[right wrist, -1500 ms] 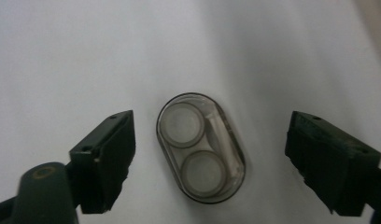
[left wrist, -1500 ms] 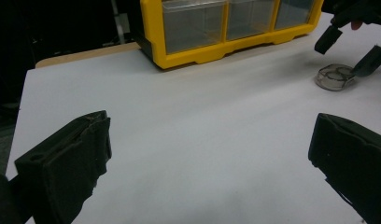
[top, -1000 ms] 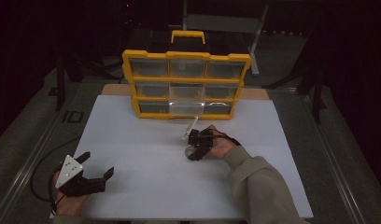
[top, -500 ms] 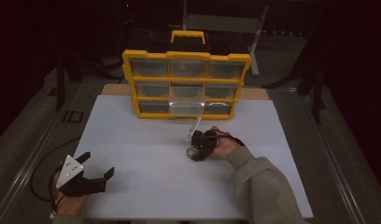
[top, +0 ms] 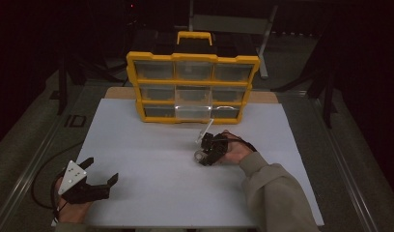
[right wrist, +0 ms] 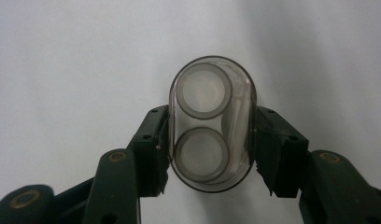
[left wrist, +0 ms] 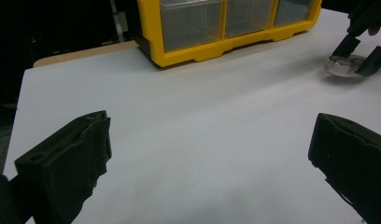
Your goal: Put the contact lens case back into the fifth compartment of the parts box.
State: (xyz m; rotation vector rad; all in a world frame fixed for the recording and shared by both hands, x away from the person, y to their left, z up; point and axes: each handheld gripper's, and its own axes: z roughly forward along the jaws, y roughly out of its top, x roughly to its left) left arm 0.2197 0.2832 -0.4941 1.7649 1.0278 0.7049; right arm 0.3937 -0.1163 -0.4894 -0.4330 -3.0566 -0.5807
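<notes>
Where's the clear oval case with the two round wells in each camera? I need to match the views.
High view: clear oval case right of centre on the white sheet, in the right tongs.
Left gripper view: case at far upper right.
Right gripper view: case at centre, pinched between the jaws.
Shared landmark: yellow drawer organiser.

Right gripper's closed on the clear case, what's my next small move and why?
Probably lift it straight up a little. The right gripper has its pads pressed on both sides of the clear case, which lies flat on the white table; the left gripper waits open, well apart.
</notes>
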